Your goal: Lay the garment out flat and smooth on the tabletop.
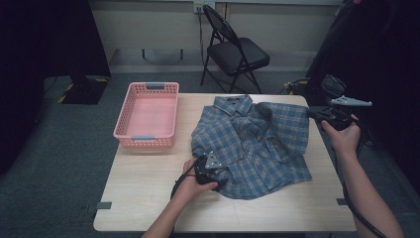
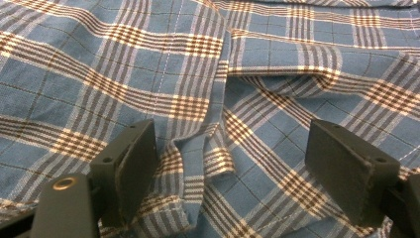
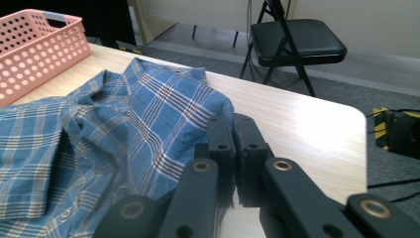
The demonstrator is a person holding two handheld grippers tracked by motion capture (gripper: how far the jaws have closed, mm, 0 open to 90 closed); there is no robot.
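A blue plaid shirt (image 1: 257,144) lies crumpled on the wooden table (image 1: 148,188). At the shirt's near left edge a hand holds my left gripper (image 1: 220,171). In the left gripper view its jaws stand wide apart over the cloth (image 2: 198,59), and the left gripper (image 2: 230,144) has a small fold of fabric between its pads, untouched. My right gripper (image 1: 313,113) is at the shirt's far right edge. In the right gripper view the right gripper (image 3: 233,124) has its jaws pressed together, and the shirt's edge (image 3: 124,124) runs up to their tips.
A pink plastic basket (image 1: 148,136) stands on the table's left side, also seen as the basket (image 3: 29,49) in the right gripper view. A black folding chair (image 1: 237,52) stands on the floor behind the table. Bare tabletop (image 3: 297,119) lies to the right of the shirt.
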